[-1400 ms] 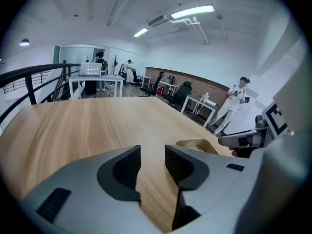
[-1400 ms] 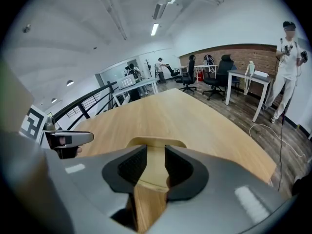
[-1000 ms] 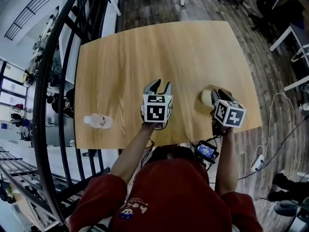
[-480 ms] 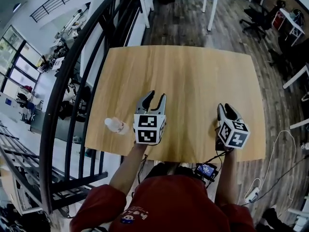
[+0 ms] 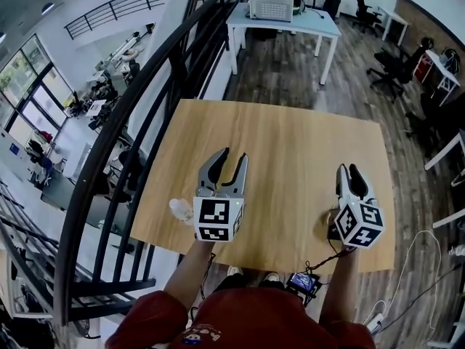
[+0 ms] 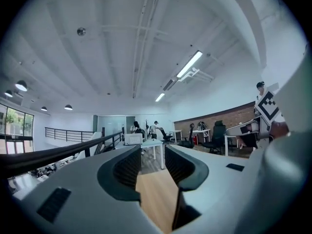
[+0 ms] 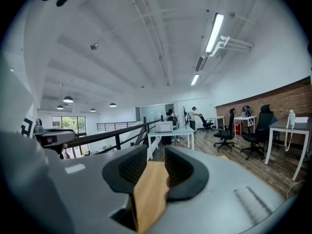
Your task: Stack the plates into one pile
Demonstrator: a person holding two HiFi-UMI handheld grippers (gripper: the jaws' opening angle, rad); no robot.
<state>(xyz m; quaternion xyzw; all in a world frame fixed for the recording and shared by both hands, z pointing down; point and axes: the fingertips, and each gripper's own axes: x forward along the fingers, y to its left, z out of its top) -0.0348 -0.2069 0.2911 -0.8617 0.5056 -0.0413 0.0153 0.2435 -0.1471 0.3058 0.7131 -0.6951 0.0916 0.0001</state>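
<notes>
Both grippers hang raised over the near part of the wooden table [image 5: 283, 151], pointing level toward the room. My left gripper [image 5: 233, 153] is open with nothing between its fingers; in the left gripper view the left gripper [image 6: 148, 167] shows only bare tabletop [image 6: 156, 199] in the gap. My right gripper [image 5: 347, 169] also stands open and empty, and in the right gripper view the right gripper [image 7: 148, 172] frames only a strip of tabletop [image 7: 148, 194]. No plate shows plainly. A dark sliver [image 5: 330, 229] peeks out beside the right marker cube, and I cannot tell what it is.
A clear plastic bottle [image 5: 179, 209] lies near the table's front left edge, partly behind the left marker cube. A black railing [image 5: 109, 144] runs along the left. Beyond the table stand a white desk [image 5: 283, 17] and office chairs [image 5: 389, 75]. A small screen device [image 5: 303, 283] hangs below the front edge.
Both grippers have risen and levelled out. The head view has tipped up to show more of the room. The beige plate seen by the right gripper is now out of sight.
</notes>
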